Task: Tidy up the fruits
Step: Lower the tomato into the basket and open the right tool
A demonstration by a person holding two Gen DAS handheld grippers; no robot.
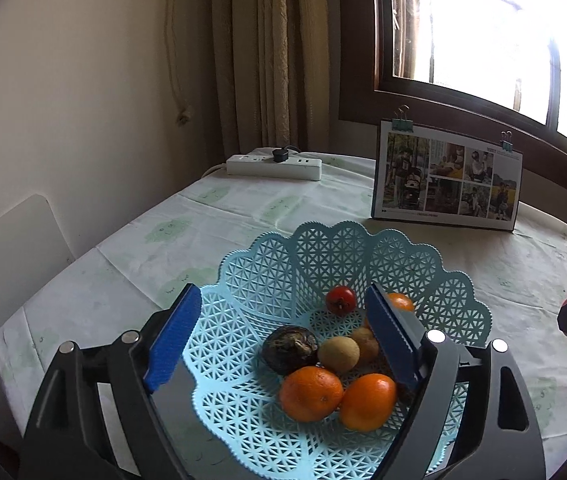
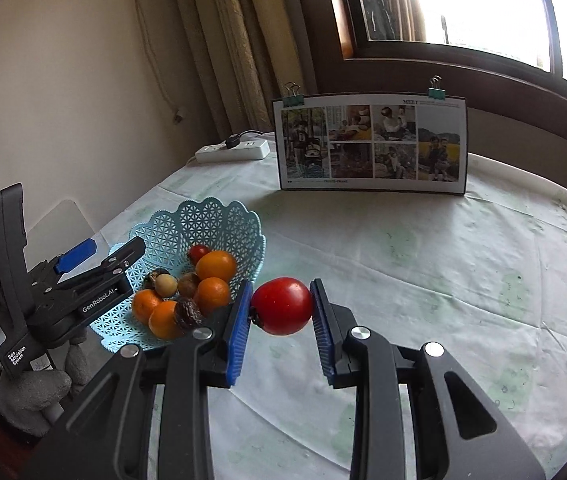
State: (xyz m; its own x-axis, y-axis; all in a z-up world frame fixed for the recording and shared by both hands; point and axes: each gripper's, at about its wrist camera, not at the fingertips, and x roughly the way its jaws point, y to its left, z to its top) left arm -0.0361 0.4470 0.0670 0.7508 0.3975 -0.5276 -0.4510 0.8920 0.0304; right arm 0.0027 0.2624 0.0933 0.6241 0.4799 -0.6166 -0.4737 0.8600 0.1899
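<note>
Four oranges, perhaps; one basket

White lettering reading "GenRobot.AI" is showing on the left gripper; lower on its handle, "Data Acquisition System." The photo board behind is showing "MEET" (top edge).

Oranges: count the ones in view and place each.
4, all in the blue basket: one at its near-left, one nearest the camera, one central, one behind that. More may be hidden.
</note>
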